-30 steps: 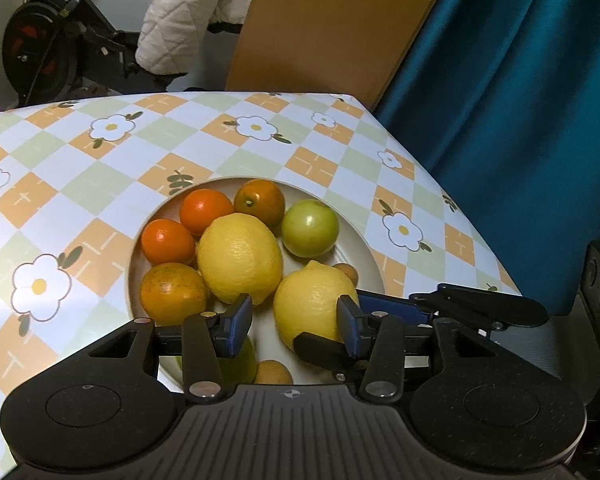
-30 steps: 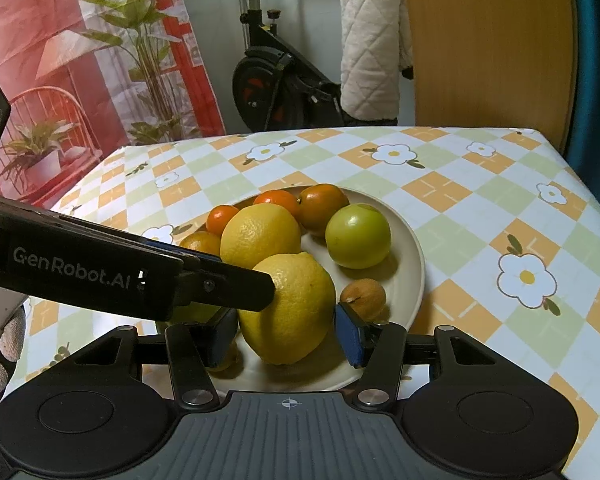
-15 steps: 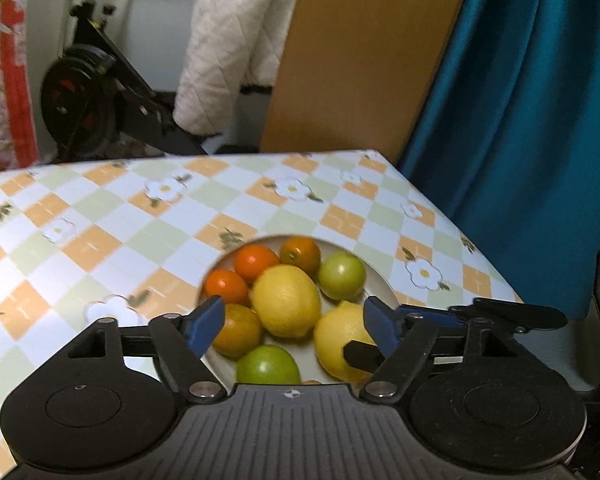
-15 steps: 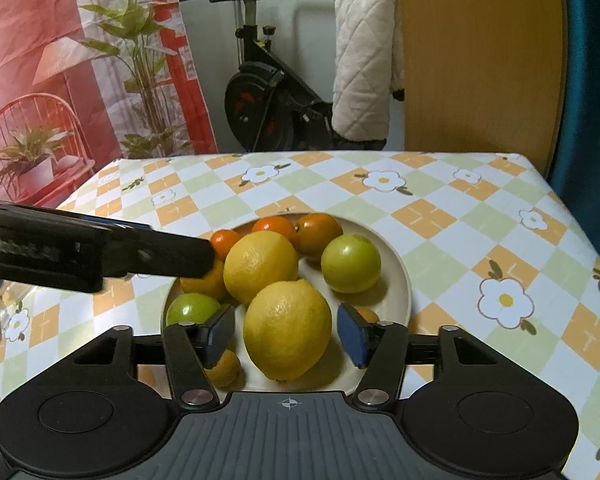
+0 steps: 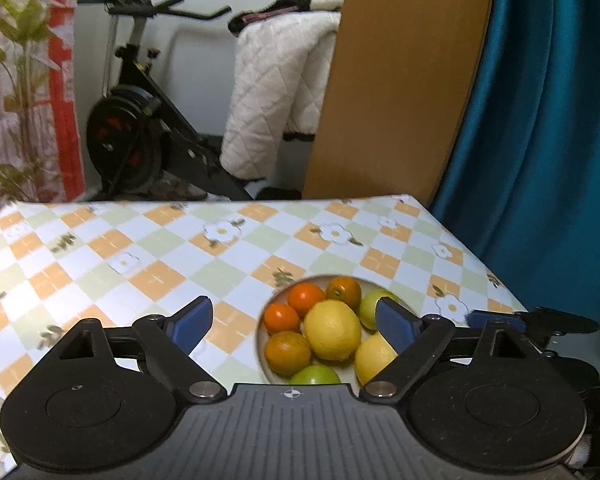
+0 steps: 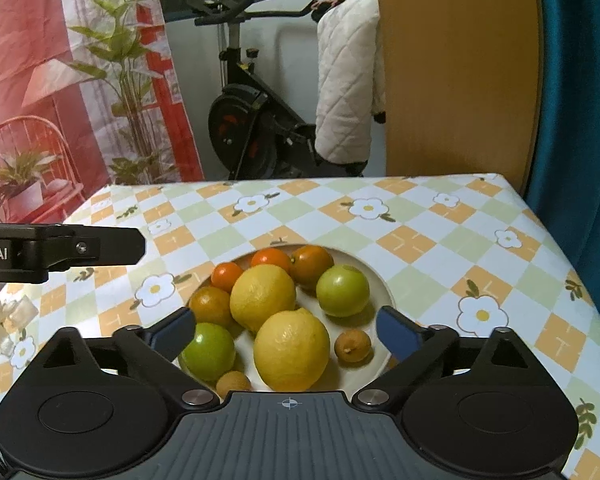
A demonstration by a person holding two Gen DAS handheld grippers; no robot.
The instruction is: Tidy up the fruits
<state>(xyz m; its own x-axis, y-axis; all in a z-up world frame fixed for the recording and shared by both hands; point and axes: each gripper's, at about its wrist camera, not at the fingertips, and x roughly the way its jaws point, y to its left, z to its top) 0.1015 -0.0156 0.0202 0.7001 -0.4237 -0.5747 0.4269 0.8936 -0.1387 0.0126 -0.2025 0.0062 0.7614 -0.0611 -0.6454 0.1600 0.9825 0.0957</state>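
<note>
Right gripper [image 6: 285, 330]: jaws standing wide, having just been opening, nothing gripped, hovering over the plate [image 6: 384, 288]. Plate sitting on the checked tablecloth [image 6: 420, 236], holding two lemons, near [image 6: 291, 350] and far [image 6: 262, 296], touching each other; two green fruits, left [image 6: 208, 351] and right [image 6: 342, 290]; four oranges [image 6: 312, 264] lining the far rim; two small brown fruits [image 6: 352, 345], one each side of the near lemon. Left gripper [image 6: 59, 249] showing partly at the left edge. Exercise bike [image 6: 251, 128] standing beyond the table.
</note>
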